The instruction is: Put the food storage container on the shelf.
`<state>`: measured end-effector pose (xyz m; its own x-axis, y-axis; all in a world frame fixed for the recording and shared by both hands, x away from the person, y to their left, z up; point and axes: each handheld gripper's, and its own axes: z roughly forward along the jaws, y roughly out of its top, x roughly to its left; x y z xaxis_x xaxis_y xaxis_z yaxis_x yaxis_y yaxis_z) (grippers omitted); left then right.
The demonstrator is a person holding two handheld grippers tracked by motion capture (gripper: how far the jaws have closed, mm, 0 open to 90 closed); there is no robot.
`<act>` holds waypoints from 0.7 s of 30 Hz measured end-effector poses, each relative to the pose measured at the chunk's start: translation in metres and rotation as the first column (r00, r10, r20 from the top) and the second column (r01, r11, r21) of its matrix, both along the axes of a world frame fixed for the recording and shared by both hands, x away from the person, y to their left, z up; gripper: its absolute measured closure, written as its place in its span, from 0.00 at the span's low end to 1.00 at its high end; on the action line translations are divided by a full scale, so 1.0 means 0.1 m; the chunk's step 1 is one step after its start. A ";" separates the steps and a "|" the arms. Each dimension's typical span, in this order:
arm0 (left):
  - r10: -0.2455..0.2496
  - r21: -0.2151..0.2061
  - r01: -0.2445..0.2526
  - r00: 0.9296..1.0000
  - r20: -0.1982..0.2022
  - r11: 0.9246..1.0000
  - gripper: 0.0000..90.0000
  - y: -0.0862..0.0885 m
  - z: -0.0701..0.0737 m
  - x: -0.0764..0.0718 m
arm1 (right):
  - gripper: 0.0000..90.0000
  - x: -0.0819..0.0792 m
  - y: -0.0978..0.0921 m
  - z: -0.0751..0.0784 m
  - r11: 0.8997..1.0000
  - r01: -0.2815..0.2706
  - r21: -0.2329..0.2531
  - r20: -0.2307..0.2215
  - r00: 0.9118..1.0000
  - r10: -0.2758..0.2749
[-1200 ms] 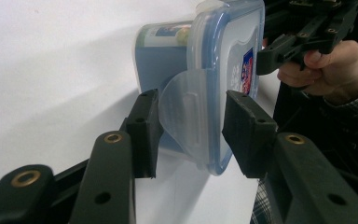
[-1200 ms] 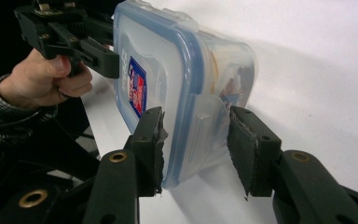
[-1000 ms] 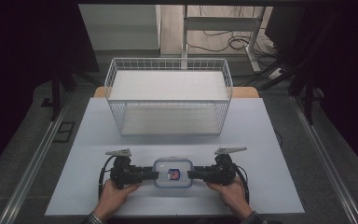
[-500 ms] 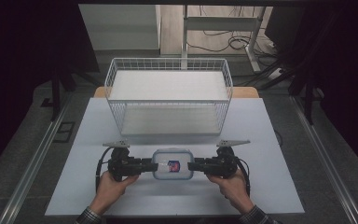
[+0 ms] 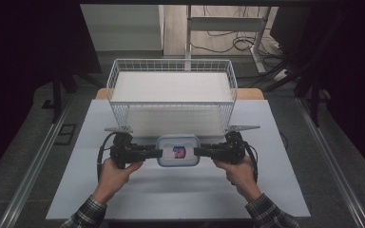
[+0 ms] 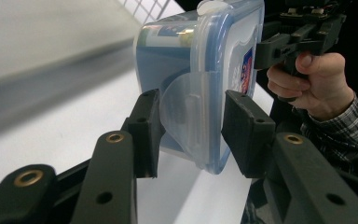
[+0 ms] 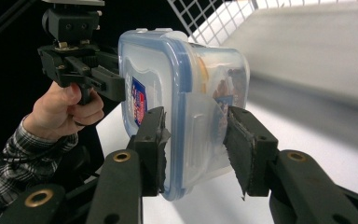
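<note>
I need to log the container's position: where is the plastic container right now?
In the high view the plastic container sits between the left tool and right tool, over the white table, just in front of the wire basket.

container (image 5: pixel 178 150) clear, blue-rimmed | basket (image 5: pixel 171 95) white | sleeves (image 5: pixel 83 214) plaid

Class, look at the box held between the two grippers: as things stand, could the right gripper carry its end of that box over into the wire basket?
Probably yes. The right gripper clamps one end of the box, the basket stands just beyond with its top open, and nothing lies between them. The box would have to rise over the near rim.
</note>
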<state>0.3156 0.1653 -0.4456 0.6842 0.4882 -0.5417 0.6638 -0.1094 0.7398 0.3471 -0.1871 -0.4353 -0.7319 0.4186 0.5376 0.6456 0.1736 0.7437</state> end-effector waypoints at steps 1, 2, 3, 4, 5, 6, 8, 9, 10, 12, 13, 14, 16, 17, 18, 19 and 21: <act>0.004 -0.003 -0.004 1.000 0.005 1.000 0.64 0.00 0.04 0.02 | 0.65 0.02 0.00 0.03 1.000 0.004 0.000 0.005 1.000 -0.004; 0.007 -0.008 -0.007 1.000 0.007 1.000 0.64 0.01 0.06 0.04 | 0.65 0.04 0.01 0.07 1.000 0.006 0.001 0.009 1.000 -0.006; 0.009 -0.012 -0.009 1.000 0.009 1.000 0.64 0.01 0.09 0.06 | 0.65 0.07 0.01 0.11 1.000 0.008 0.002 0.012 1.000 -0.008; 0.009 -0.012 -0.009 1.000 0.012 1.000 0.64 0.01 0.11 0.07 | 0.64 0.09 0.02 0.14 1.000 0.010 0.002 0.017 1.000 -0.010; 0.009 -0.012 -0.009 1.000 0.012 1.000 0.64 0.01 0.11 0.07 | 0.64 0.09 0.02 0.14 1.000 0.010 0.002 0.017 1.000 -0.010; 0.012 -0.015 -0.012 1.000 0.017 1.000 0.64 0.02 0.16 0.11 | 0.64 0.13 0.03 0.20 1.000 0.015 0.003 0.024 1.000 -0.015; 0.016 -0.019 -0.015 1.000 0.024 1.000 0.64 0.03 0.22 0.15 | 0.64 0.16 0.04 0.26 1.000 0.017 0.003 0.031 0.999 -0.017; 0.016 -0.020 -0.016 1.000 0.024 1.000 0.64 0.03 0.23 0.16 | 0.64 0.19 0.04 0.30 1.000 0.019 0.004 0.035 0.999 -0.019; 0.016 -0.020 -0.016 1.000 0.024 1.000 0.64 0.03 0.23 0.16 | 0.64 0.20 0.05 0.32 1.000 0.020 0.003 0.035 0.999 -0.020; 0.022 -0.026 -0.021 0.999 0.030 0.999 0.64 0.05 0.31 0.21 | 0.64 0.23 0.06 0.38 1.000 0.024 0.002 0.040 0.999 -0.024; 0.026 -0.031 -0.025 0.999 0.031 0.999 0.64 0.06 0.33 0.23 | 0.64 0.25 0.07 0.40 1.000 0.027 0.003 0.040 0.999 -0.027; 0.027 -0.035 -0.026 0.999 0.033 0.999 0.64 0.07 0.35 0.25 | 0.64 0.26 0.08 0.43 1.000 0.030 0.007 0.042 0.999 -0.030; 0.030 -0.040 -0.029 0.999 0.036 0.999 0.64 0.08 0.40 0.29 | 0.64 0.30 0.09 0.48 0.999 0.034 0.010 0.047 0.998 -0.034; 0.030 -0.042 -0.029 0.999 0.038 0.999 0.64 0.09 0.43 0.32 | 0.64 0.31 0.10 0.50 0.999 0.035 0.010 0.047 0.998 -0.035; 0.033 -0.042 -0.032 0.999 0.037 0.999 0.64 0.09 0.45 0.33 | 0.64 0.34 0.10 0.53 0.999 0.037 0.012 0.050 0.998 -0.038; 0.033 -0.043 -0.031 0.999 0.040 0.999 0.64 0.10 0.48 0.35 | 0.64 0.35 0.11 0.55 0.999 0.037 0.012 0.051 0.998 -0.038; 0.034 -0.039 -0.033 0.998 0.045 0.999 0.64 0.11 0.54 0.39 | 0.64 0.39 0.12 0.59 0.999 0.039 0.016 0.054 0.998 -0.040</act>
<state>0.3549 0.1762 -0.3917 0.6921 0.4908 -0.5293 0.6324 -0.0588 0.7724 0.3859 -0.1751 -0.3760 -0.7432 0.4399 0.5042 0.6105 0.1375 0.7800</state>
